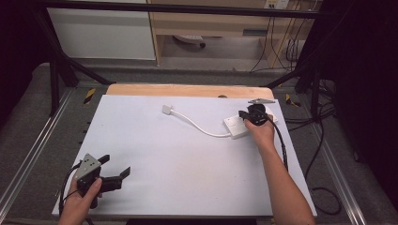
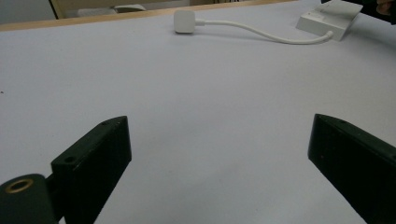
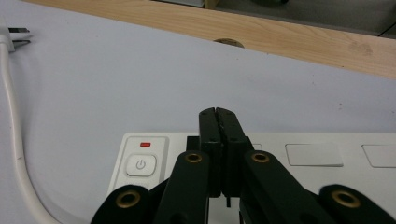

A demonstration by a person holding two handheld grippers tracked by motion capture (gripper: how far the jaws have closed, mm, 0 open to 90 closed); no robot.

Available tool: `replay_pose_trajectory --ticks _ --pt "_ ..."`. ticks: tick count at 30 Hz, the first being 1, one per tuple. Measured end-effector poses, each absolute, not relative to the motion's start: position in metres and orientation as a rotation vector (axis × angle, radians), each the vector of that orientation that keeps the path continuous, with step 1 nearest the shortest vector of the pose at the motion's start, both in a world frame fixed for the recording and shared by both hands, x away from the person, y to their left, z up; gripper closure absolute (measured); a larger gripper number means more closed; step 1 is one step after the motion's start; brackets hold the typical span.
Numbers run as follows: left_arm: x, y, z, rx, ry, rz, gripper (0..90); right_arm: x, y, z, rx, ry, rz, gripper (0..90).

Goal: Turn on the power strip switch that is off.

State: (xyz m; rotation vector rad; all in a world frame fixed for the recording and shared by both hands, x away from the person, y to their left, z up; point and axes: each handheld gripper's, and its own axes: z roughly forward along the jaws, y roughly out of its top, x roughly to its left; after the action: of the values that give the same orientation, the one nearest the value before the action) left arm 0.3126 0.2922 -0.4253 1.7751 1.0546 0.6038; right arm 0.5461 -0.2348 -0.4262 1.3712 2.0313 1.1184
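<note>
A white power strip [image 1: 237, 125] lies on the white table [image 1: 178, 159] at the far right, its long side running left to right in the right gripper view. The right gripper [image 1: 245, 115] sits directly over it, held by the person's right hand [image 1: 261, 132]. In the right gripper view its jaws are pressed together, tip against tip, with nothing visibly between them; they stand above the top face of the strip, just right of the power button [image 3: 140, 165] with its small red light [image 3: 145, 144], and left of two blank socket covers. Whether the tips touch the strip cannot be told. A white cord [image 1: 204, 129] leaves the strip's left end and curves across the table toward the far middle, ending in a white plug [image 1: 167, 109] that lies flat, well apart from both grippers. The left gripper [image 1: 115, 171] is at the near left corner of the table in the left hand [image 1: 80, 201], far from the strip. Its jaws stand wide apart with only bare table between them, pointing toward the plug and strip, which lie far off across the table. A wooden edge [image 1: 187, 90] runs along the table's far side.
</note>
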Motion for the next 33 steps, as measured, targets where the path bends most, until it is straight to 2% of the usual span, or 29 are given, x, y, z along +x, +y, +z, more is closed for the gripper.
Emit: replay_pose_trajectory --ticks 33 --pt "0.3125 0.2919 -0.4253 1.773 1.053 0.599 6.2 0.5495 -0.2318 -0.4364 1.370 2.038 1.089 90.0"
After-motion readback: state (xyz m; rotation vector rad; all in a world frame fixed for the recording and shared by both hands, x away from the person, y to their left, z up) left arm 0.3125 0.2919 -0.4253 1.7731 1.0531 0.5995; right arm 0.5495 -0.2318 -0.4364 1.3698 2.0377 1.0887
